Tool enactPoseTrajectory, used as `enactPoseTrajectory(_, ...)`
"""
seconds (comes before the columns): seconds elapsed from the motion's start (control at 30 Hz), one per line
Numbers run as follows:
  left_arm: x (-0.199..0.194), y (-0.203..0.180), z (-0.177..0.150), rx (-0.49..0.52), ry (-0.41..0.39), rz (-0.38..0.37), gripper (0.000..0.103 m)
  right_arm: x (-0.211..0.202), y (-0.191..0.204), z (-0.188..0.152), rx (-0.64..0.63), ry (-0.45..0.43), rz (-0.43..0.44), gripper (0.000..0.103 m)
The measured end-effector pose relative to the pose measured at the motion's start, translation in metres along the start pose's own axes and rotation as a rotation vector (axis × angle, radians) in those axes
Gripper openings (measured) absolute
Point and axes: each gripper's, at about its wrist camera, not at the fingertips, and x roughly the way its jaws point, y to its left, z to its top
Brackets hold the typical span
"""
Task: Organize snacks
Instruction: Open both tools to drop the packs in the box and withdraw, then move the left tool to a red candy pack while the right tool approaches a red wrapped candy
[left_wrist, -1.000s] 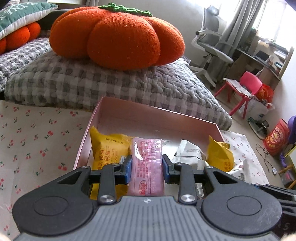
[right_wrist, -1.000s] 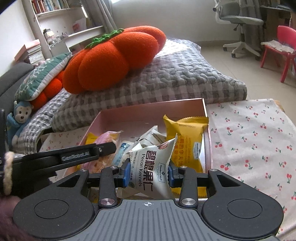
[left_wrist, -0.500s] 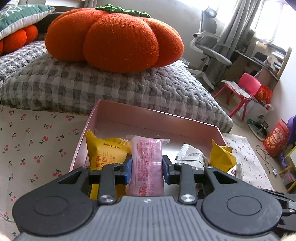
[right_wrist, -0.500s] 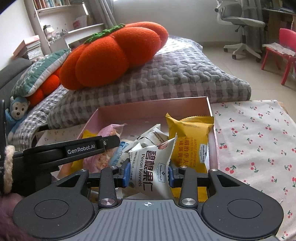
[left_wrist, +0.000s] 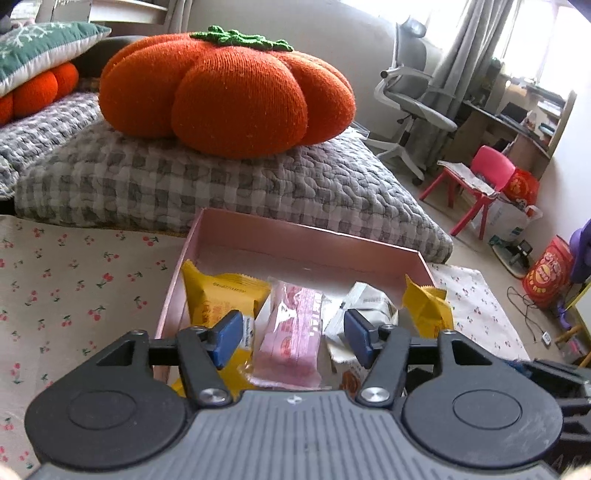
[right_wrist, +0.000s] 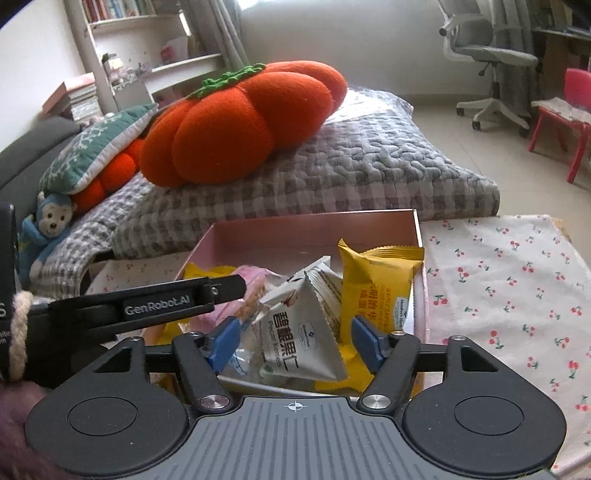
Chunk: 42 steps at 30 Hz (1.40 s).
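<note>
Both grippers have just let go. The left gripper now has its fingers spread, the pink wafer packet lying loose between them inside the pink box. The right gripper has opened too, leaving the white pecan kernels pouch between its fingers, propped against the yellow snack pack. Both snacks look delivered; the hands seem free for whatever remains.

pale tiled floor, grey office chair, bright curtained window.
</note>
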Motion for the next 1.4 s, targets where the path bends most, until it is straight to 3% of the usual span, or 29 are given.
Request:
enactPoseTrajectory(0.3,-0.034,0.002,-0.009,0.052,0.013,0.030,0.077,-0.033,-0.004,-0.009,-0.044,0.015,-0.030,0.080)
enactPoseTrajectory(0.37,-0.044,0.002,-0.011,0.069,0.001,0.040,0.086,-0.041,-0.004,-0.012,-0.046,0.017,-0.039,0.083)
enactPoseTrajectory(0.63,-0.066,-0.001,-0.024,0.121,0.007,0.089,0.098,-0.072,-0.001,-0.021,-0.100,0.008,-0.037,0.094)
enactPoseTrajectory(0.97,-0.079,0.001,-0.050,0.139,0.023,0.140,0.102,-0.085,-0.008,-0.035,-0.104,0.028,-0.069,0.097)
enactPoseTrajectory(1.4,-0.094,0.015,-0.096,0.148,0.058,0.139,0.102,-0.089,-0.024,-0.070,-0.199,0.082,-0.086,0.097)
